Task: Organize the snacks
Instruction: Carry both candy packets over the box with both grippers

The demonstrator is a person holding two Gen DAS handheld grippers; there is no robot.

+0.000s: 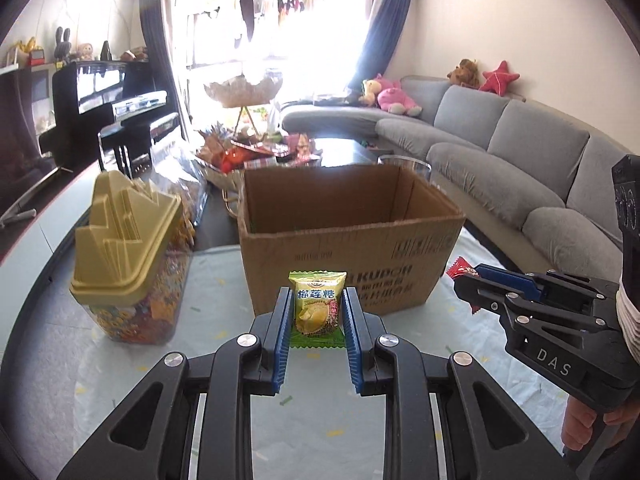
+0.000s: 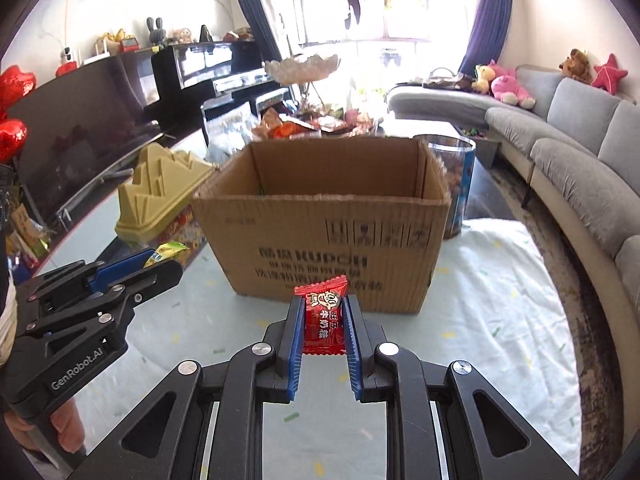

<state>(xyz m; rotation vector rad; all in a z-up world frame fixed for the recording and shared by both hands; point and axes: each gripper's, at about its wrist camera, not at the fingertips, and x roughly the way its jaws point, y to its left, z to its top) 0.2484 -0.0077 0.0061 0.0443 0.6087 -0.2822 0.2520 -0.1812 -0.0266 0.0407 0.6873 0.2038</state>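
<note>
Left gripper (image 1: 317,310) clamped on green candy (image 1: 317,308); right gripper (image 2: 324,318) clamped on red candy (image 2: 323,320). Cardboard box (image 2: 320,236) floor hidden — contents not determinable.

A grey sofa (image 1: 500,136) bears plush toys (image 1: 394,94), opposite a black piano (image 1: 108,96) and, seemingly, laundry (image 1: 248,12).

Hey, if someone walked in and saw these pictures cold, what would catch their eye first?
Probably the two candies held up in front: a green durian candy clamped in the left gripper and a red milk candy in the right gripper. Just behind them stands an open cardboard box on the pale table cover, with a gold-lidded snack jar on its left.
</note>
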